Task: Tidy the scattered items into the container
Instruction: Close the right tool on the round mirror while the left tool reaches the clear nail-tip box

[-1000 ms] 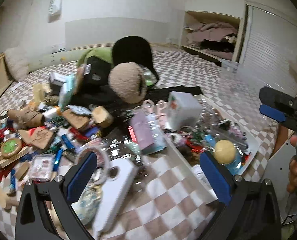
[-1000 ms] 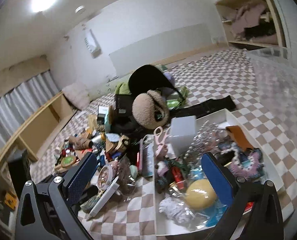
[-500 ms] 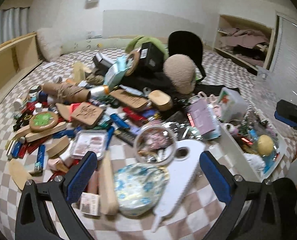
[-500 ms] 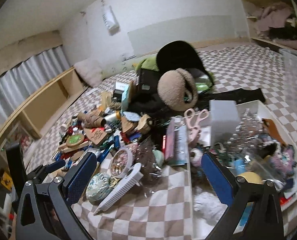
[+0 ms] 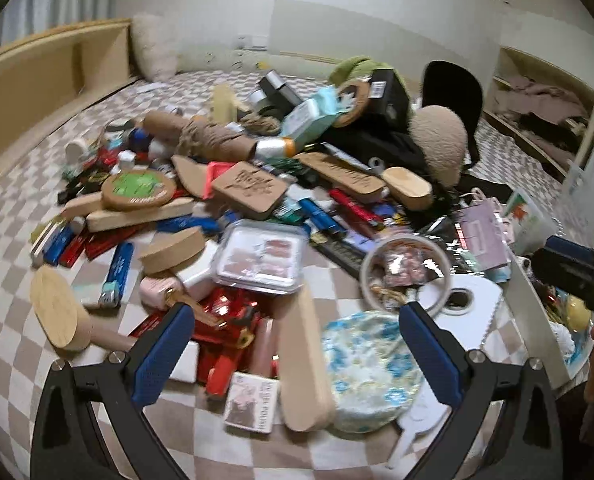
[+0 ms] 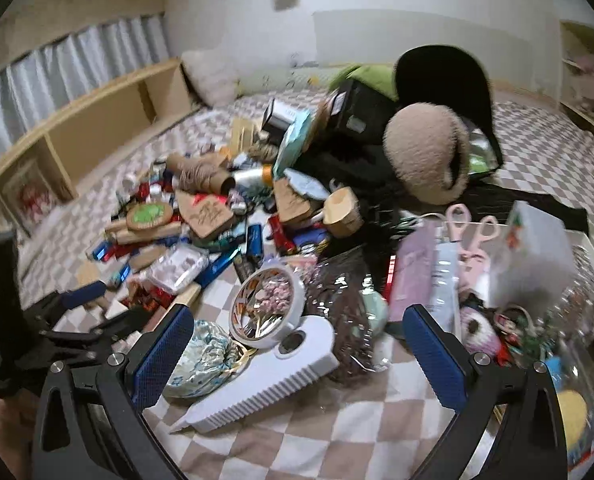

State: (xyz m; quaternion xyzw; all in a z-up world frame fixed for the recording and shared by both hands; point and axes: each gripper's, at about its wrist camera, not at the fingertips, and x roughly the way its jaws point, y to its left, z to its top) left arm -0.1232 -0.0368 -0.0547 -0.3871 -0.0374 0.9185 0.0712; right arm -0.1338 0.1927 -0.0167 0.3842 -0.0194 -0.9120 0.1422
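Note:
A heap of scattered small items covers the checked bedspread (image 5: 13, 344). My left gripper (image 5: 297, 354) is open low over its near edge, with red packets (image 5: 229, 316), a wooden paddle (image 5: 303, 360) and a blue floral pouch (image 5: 369, 368) between its fingers. My right gripper (image 6: 297, 356) is open above a white ridged plastic piece (image 6: 273, 376) and a round white dish of trinkets (image 6: 267, 300). The white container (image 6: 589, 240) sits at the right, partly filled, with a yellow ball (image 6: 571, 412) inside. Each gripper shows at the other view's edge.
Beige earmuffs (image 6: 425, 152), a black cap and dark bags are piled at the back of the heap. Pink scissors (image 6: 473, 228) lie by the container. A wooden shelf unit (image 6: 97, 128) runs along the left wall. Bare bedspread lies in front of the grippers.
Both views have swung left, away from the container and onto the heap. The left gripper has moved left and lower over the near items. Both stay open.

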